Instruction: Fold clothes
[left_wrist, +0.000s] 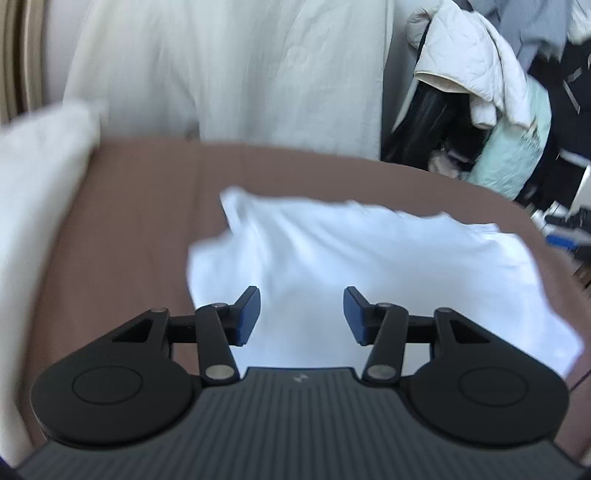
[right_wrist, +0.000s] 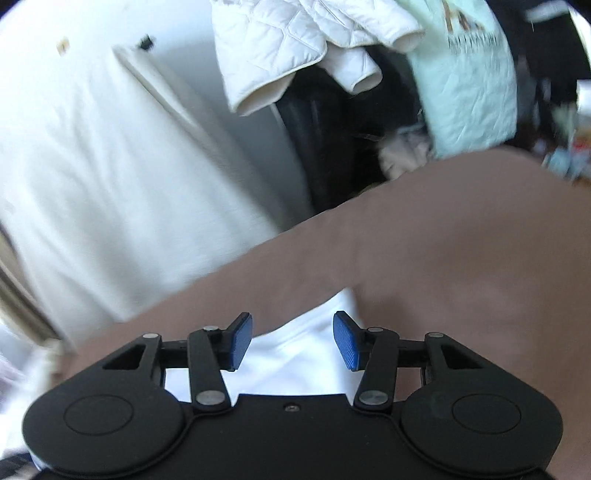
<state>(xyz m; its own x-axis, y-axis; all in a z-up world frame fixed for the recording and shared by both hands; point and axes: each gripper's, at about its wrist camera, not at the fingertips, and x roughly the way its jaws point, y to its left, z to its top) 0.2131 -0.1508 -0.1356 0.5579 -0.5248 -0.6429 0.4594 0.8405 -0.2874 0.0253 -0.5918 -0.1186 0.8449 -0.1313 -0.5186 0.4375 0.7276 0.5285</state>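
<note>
a brown bed (left_wrist: 140, 206) fills the middle of the left wrist frame; a white garment (left_wrist: 332, 258) lies rumpled on it, centre to right; a pale pillow (left_wrist: 33, 192) rests along its left edge; in the right wrist frame the bed (right_wrist: 461, 266) spans the right, the garment (right_wrist: 295, 354) bottom centre

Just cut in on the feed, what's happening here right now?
A person is folding clothes on a brown bed with a claw in each hand. A white shirt lies rumpled on it. The left claw is open above the shirt's near edge, gripping nothing. The right claw is open too, over a white bit of cloth. Both views are blurred.
</note>
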